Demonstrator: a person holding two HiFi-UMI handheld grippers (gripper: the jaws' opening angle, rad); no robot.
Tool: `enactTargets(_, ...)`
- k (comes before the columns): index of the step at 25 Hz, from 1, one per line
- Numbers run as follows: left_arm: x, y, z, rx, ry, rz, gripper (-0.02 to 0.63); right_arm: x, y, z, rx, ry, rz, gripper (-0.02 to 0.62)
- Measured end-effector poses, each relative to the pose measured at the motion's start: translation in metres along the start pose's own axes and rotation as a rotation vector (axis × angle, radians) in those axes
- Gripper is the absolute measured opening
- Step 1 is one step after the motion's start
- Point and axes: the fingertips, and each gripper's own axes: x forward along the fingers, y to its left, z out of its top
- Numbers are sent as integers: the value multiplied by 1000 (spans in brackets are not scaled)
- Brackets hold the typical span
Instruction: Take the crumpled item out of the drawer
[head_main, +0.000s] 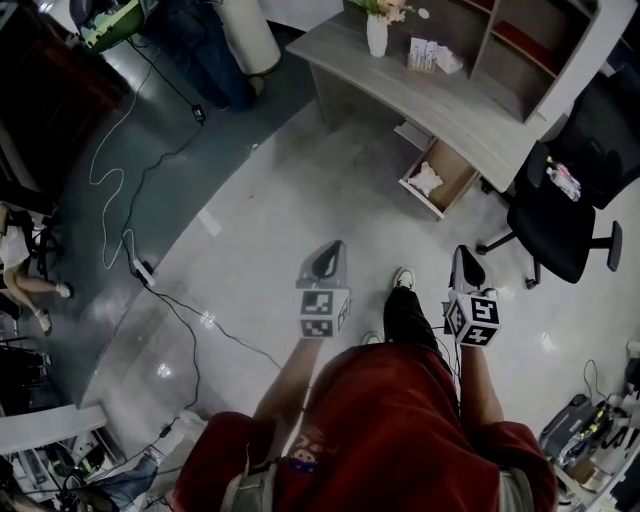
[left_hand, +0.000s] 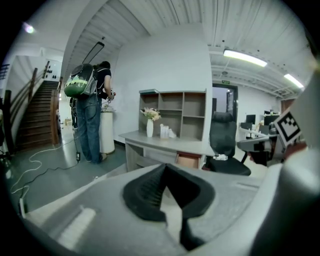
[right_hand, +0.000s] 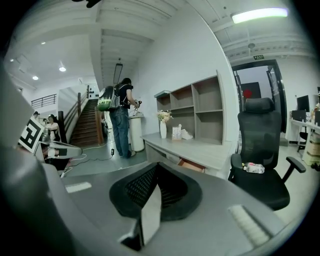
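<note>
The open wooden drawer (head_main: 447, 185) sticks out from under the grey desk (head_main: 440, 105), far ahead of me. A white crumpled item (head_main: 426, 179) lies inside it. My left gripper (head_main: 327, 258) and right gripper (head_main: 466, 266) hang over the bare floor, well short of the desk, both pointing toward it. In the left gripper view the black pads (left_hand: 150, 192) meet at their tips, so the left gripper (left_hand: 164, 168) is shut and holds nothing. The right gripper (right_hand: 155, 167) is likewise shut and holds nothing. The drawer front (left_hand: 189, 161) (right_hand: 192, 164) shows small in both gripper views.
A black office chair (head_main: 557, 212) stands right of the drawer with a bottle (head_main: 563, 181) on its seat. A white vase (head_main: 377, 33) and a shelf unit (head_main: 530, 45) are on the desk. Cables (head_main: 160, 290) trail over the floor at left. A person with a green backpack (left_hand: 80, 84) stands far left.
</note>
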Motion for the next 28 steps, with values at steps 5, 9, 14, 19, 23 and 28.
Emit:
enactTargets(5, 50, 6, 21, -11, 14, 17, -3, 42, -25, 23, 1, 16, 19, 2)
enactTargets(9, 90, 8, 42, -22, 16, 24, -3, 78, -48, 41, -3, 20, 31, 0)
enactTargets(14, 137, 8, 63, -26, 26, 38, -3, 122, -74, 59, 10, 37, 52, 0)
enactTargets(19, 182, 7, 85, -26, 28, 49, -3, 160, -103, 76, 15, 42, 66, 2)
enactTargets(23, 218, 4, 96, -24, 34, 56, -3, 188, -129, 83, 17, 53, 72, 1)
enactTargets(28, 252, -3, 104, -16, 56, 56, -3, 214, -149, 86, 33, 65, 93, 2)
